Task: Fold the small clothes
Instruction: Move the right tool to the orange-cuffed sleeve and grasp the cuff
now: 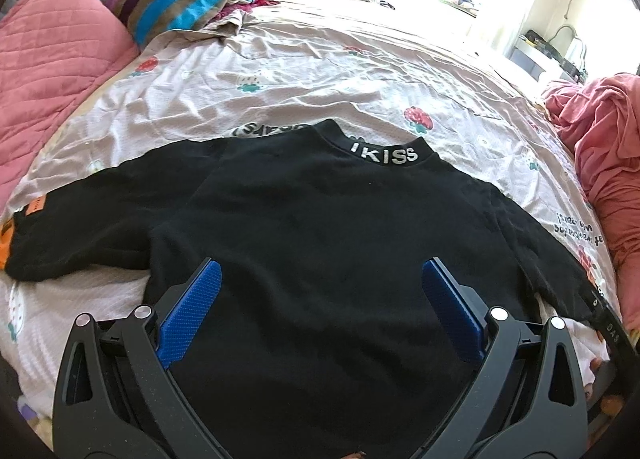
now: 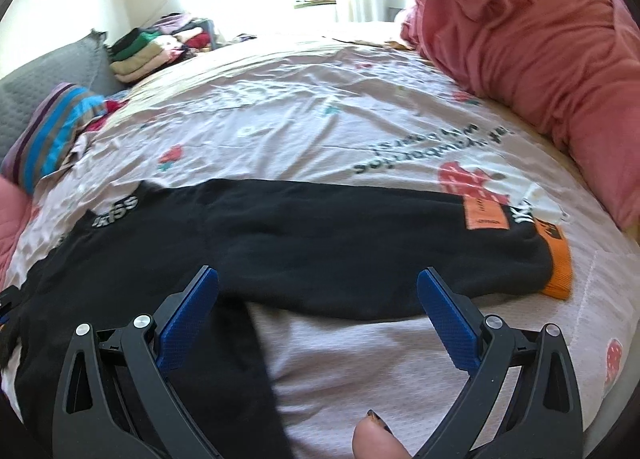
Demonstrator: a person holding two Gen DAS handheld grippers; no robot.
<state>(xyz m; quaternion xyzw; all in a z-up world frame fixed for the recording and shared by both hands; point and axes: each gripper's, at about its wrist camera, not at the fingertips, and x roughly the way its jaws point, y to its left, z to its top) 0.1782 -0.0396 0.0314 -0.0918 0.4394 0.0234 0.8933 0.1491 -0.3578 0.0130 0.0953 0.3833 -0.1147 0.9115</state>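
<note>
While both grippers gape empty, black long-sleeved knit top (image 1: 320, 227) lies flat under left gripper (image 1: 320, 315); right gripper (image 2: 318, 319) should pinch orange-cuffed sleeve (image 2: 360, 243) just ahead of its fingers, fold inward w/o bunching.

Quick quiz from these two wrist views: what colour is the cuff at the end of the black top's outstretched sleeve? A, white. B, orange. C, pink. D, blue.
B: in the right wrist view the sleeve of the black top ends in an orange cuff lying on the bedsheet.
</note>
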